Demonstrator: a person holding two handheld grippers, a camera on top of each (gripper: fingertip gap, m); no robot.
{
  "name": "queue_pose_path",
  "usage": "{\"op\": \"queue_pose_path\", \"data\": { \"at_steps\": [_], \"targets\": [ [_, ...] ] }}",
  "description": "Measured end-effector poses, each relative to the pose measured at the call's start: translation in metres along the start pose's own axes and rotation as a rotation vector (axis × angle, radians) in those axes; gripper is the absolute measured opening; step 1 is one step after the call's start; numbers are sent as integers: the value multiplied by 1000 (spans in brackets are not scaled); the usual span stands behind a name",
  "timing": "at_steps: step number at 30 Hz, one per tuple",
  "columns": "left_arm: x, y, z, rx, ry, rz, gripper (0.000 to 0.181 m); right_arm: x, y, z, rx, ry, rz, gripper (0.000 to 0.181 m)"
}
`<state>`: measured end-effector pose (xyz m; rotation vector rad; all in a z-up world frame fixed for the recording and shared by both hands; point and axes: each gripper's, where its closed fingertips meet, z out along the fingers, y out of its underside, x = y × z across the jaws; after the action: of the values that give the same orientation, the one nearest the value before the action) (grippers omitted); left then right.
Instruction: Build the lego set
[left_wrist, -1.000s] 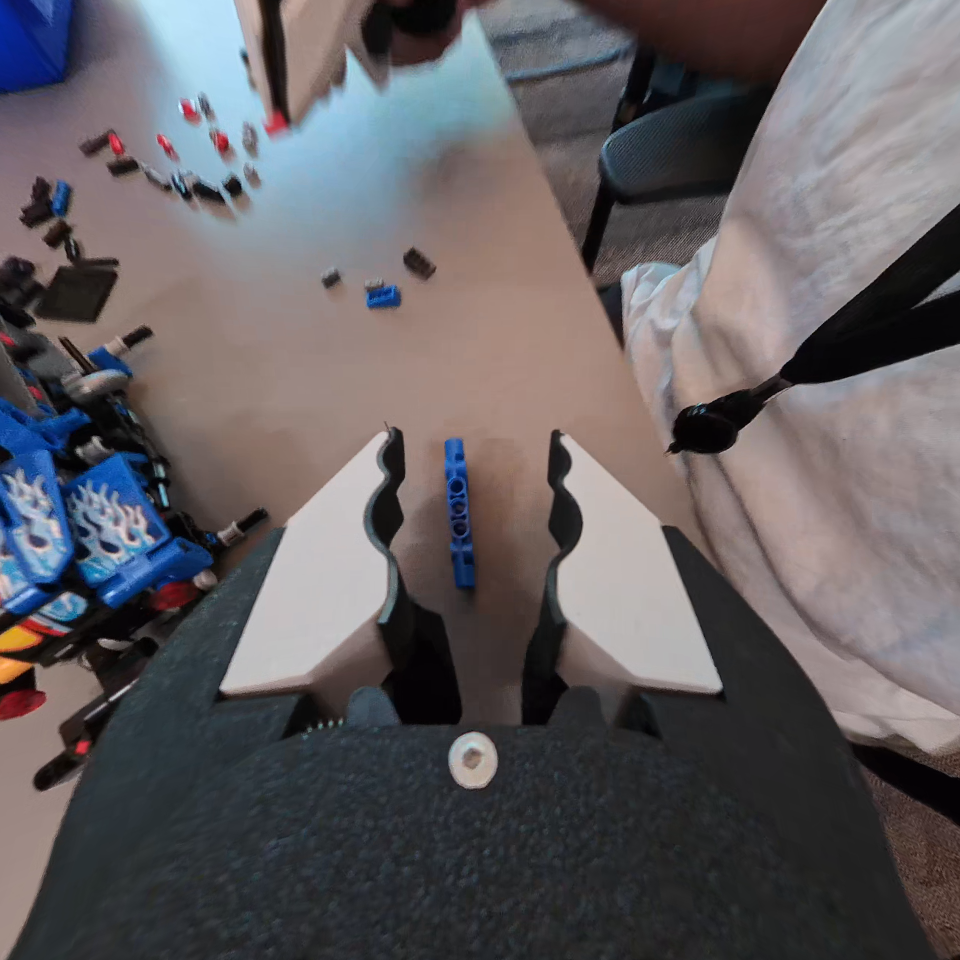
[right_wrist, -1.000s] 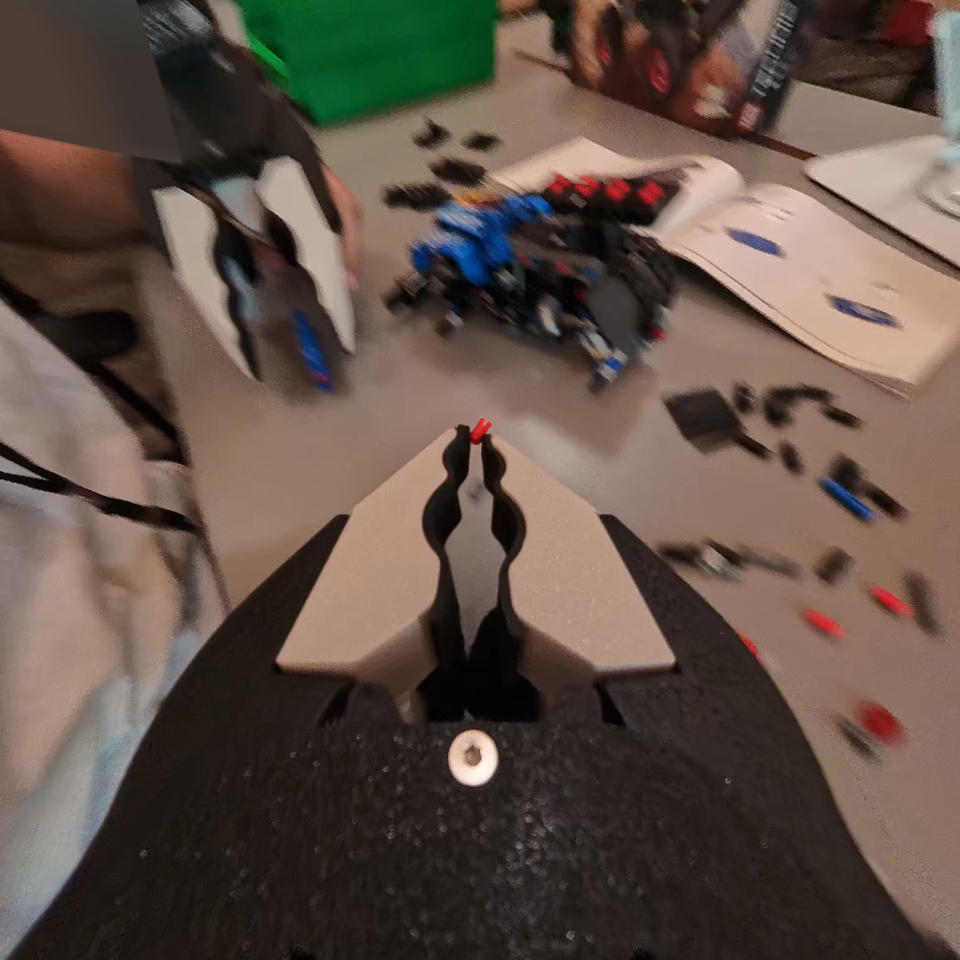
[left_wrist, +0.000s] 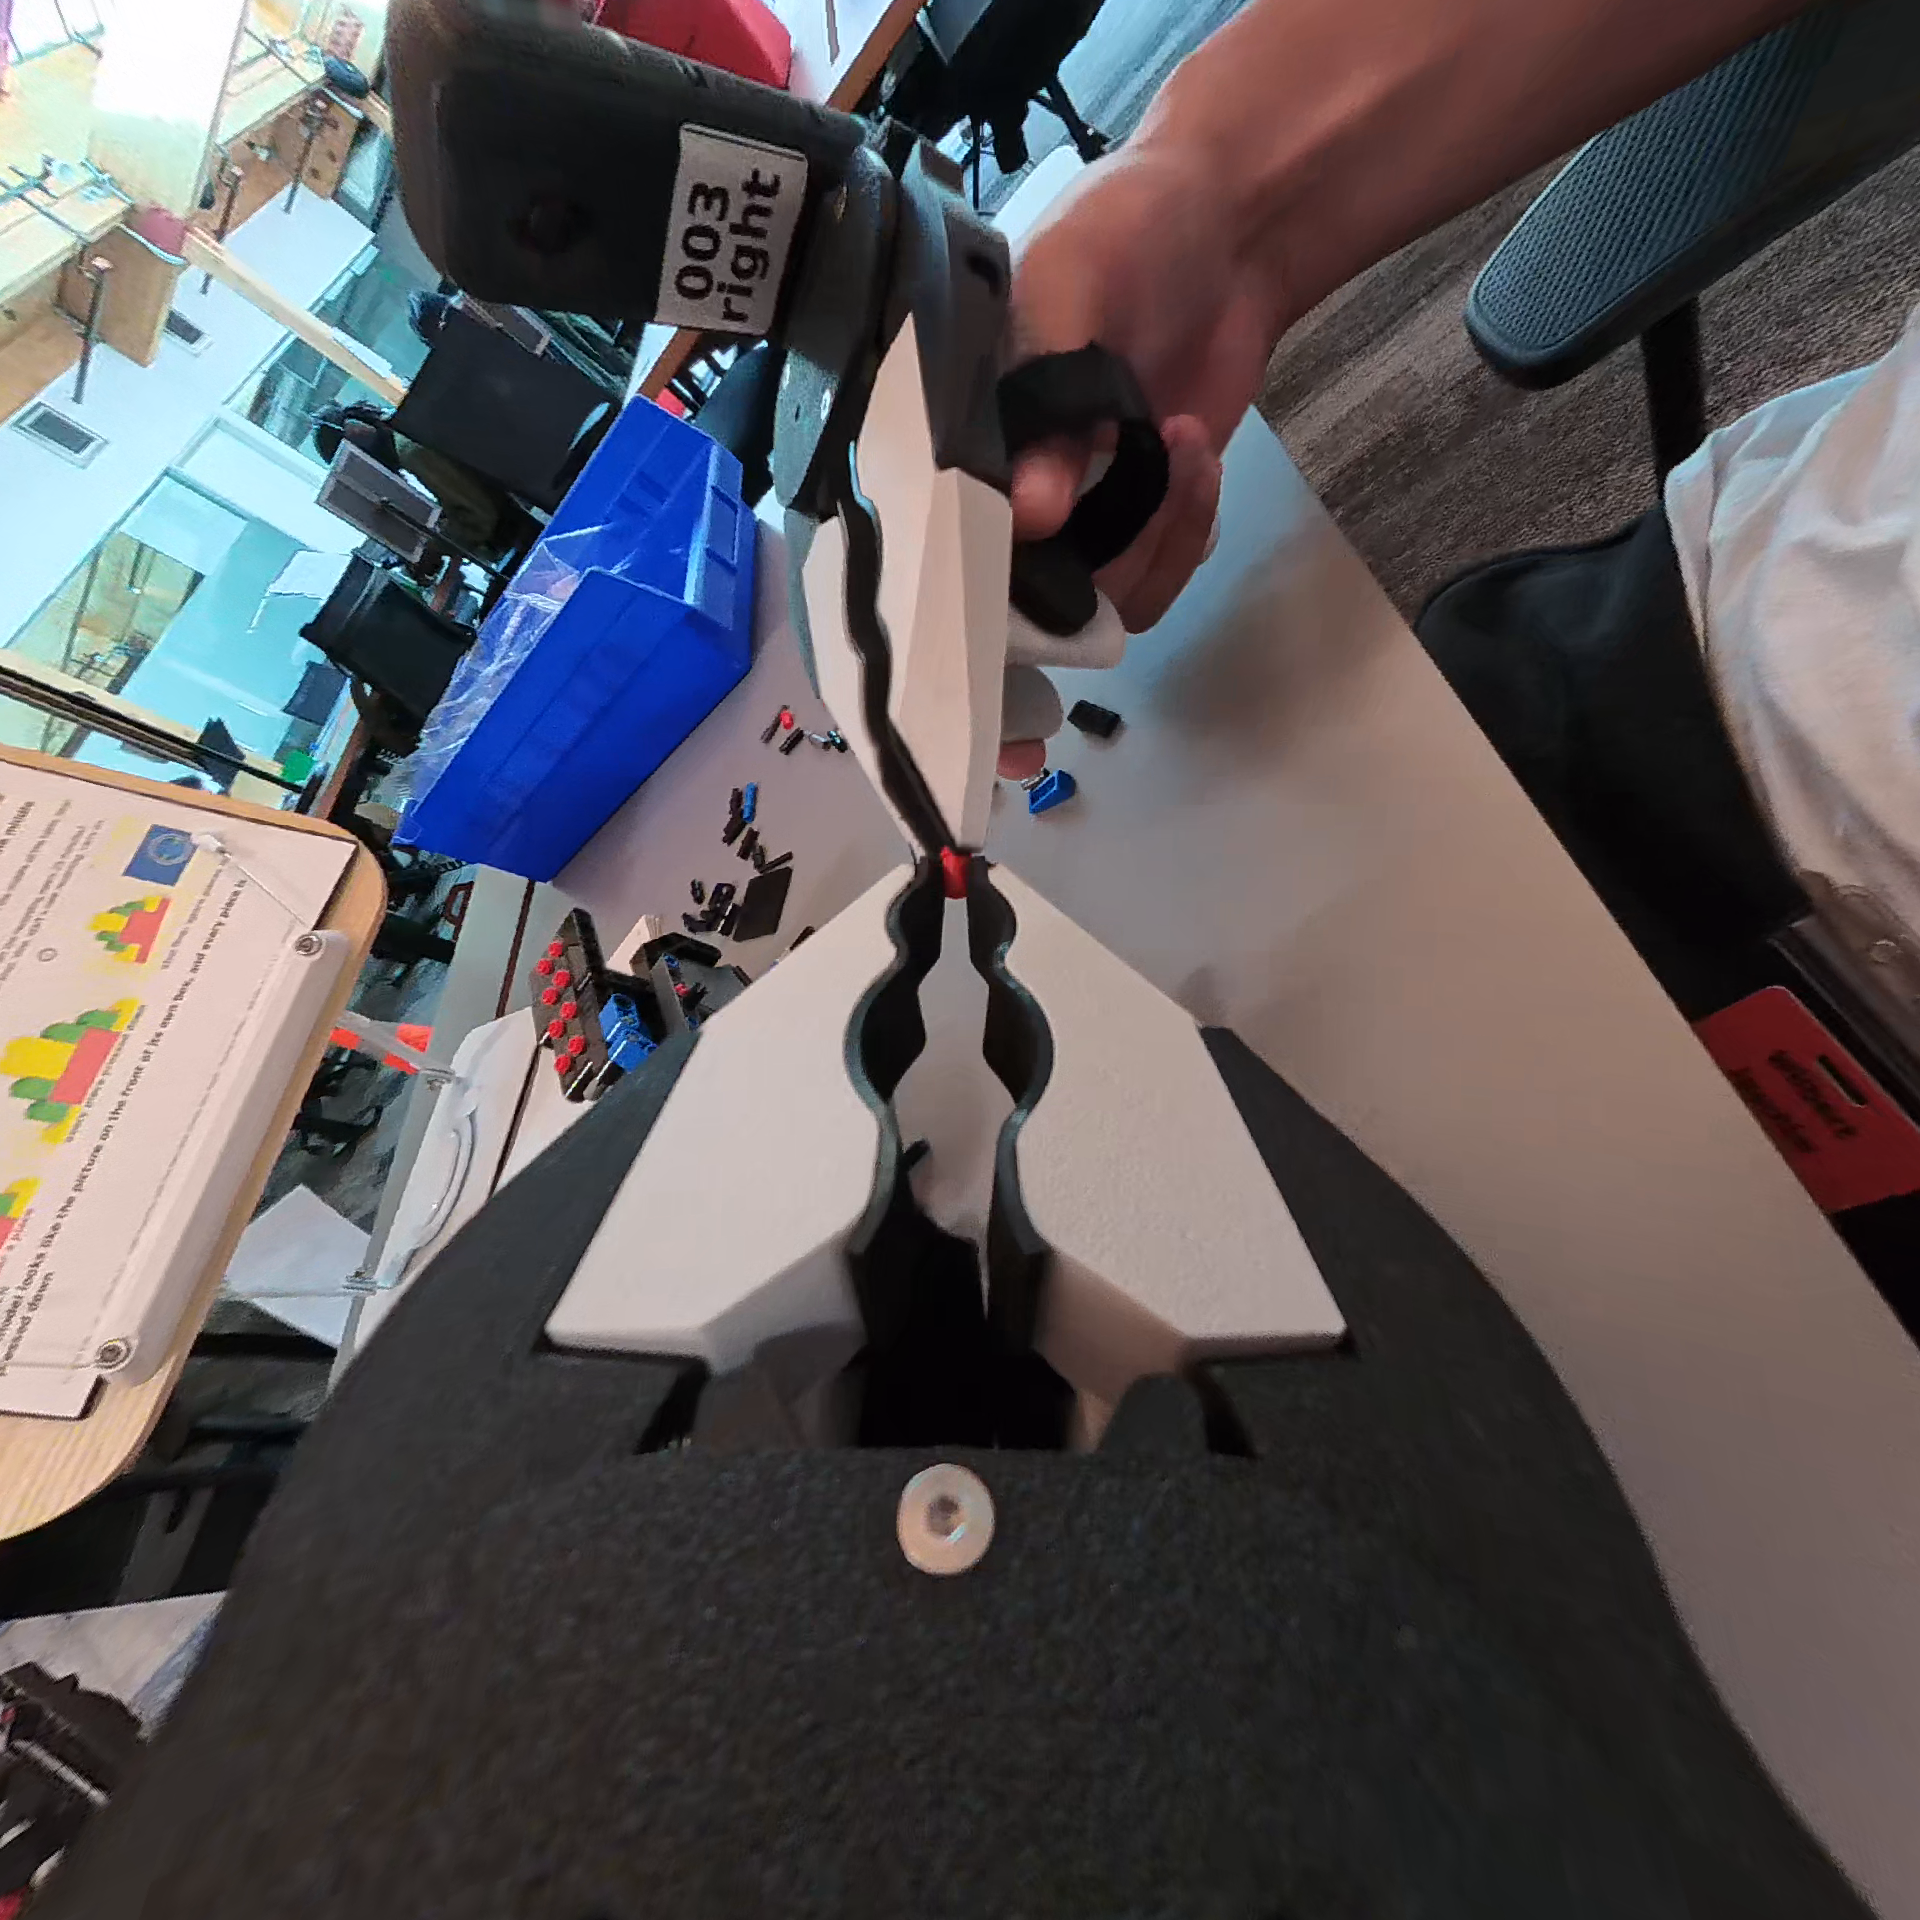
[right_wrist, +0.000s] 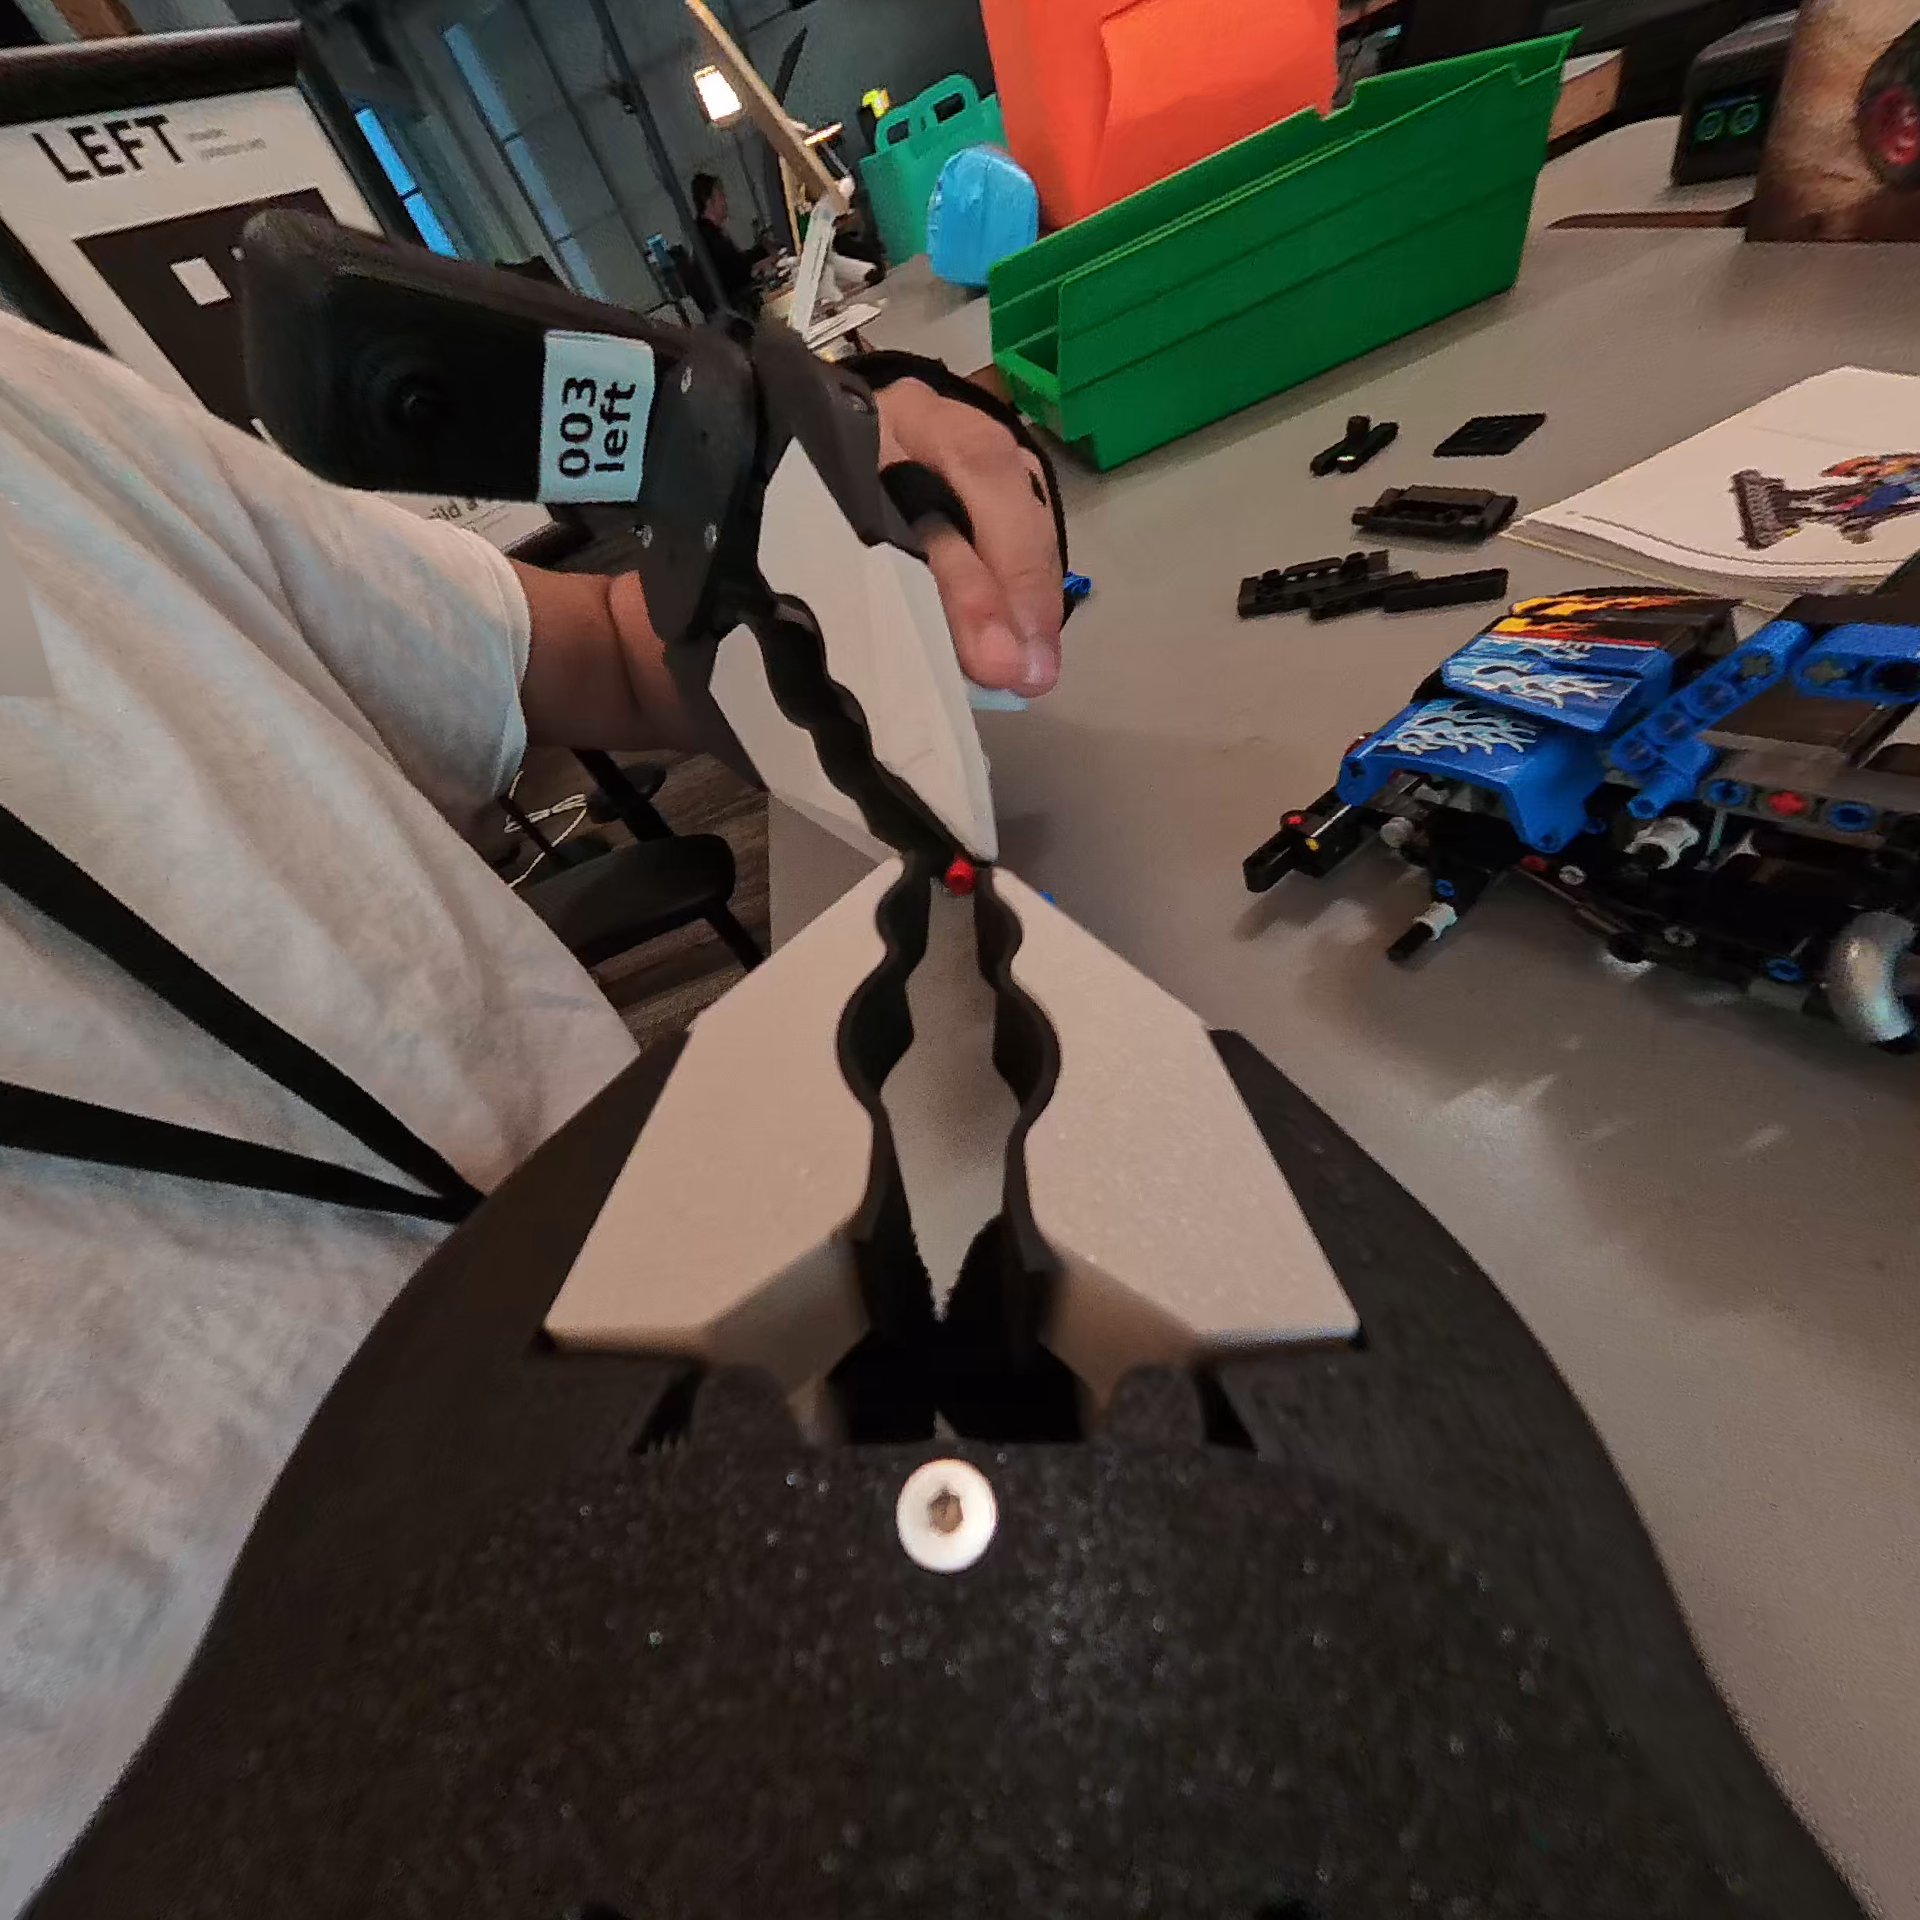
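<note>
My right gripper is shut on a small red pin at its tips. My left gripper is nearly shut and raised above the table, tip to tip with the right one. The red pin sits right where the tips meet. A sliver of blue shows beside the left gripper's tip; the rest of the blue beam is hidden. The partly built blue and black car stands on the table to the right.
An open instruction booklet and a green bin lie behind the car. Loose black pieces are scattered there. A blue bin and several small pieces lie farther off. The person's white shirt is at the left. Left and right tips are no more than a few centimetres apart.
The left gripper has closed and lifted off the table, where the blue beam lay between its fingers. The right gripper brought the red pin up to meet the left tips.
</note>
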<state>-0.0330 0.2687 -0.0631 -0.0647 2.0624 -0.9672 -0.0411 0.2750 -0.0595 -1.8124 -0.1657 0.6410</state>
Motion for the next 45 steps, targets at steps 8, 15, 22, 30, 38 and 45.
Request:
{"op": "queue_pose_path", "data": {
  "at_steps": [8, 15, 22, 30, 38, 45],
  "targets": [
    [-7, 6, 3, -44, -41, -29, 3, 9, -3, 1, 78, 51, 102, 5],
    [-13, 8, 5, -99, -120, -8, 3, 16, -7, -1, 157, 90, 211, 4],
    [-9, 1, 3, -54, -99, 1, 7, 9, -7, -3, 184, 6, 295, 3],
    [32, 47, 0, -198, 388, -457, 27, 23, 20, -21, -24, 255, 4, 3],
    [47, 59, 24, -226, 366, -428, 6, 14, 38, -13, -140, 297, -140, 4],
    [29, 6, 6, 95, 417, -539, 6, -1, 27, -10, -166, 319, -381, 4]
  ]
}}
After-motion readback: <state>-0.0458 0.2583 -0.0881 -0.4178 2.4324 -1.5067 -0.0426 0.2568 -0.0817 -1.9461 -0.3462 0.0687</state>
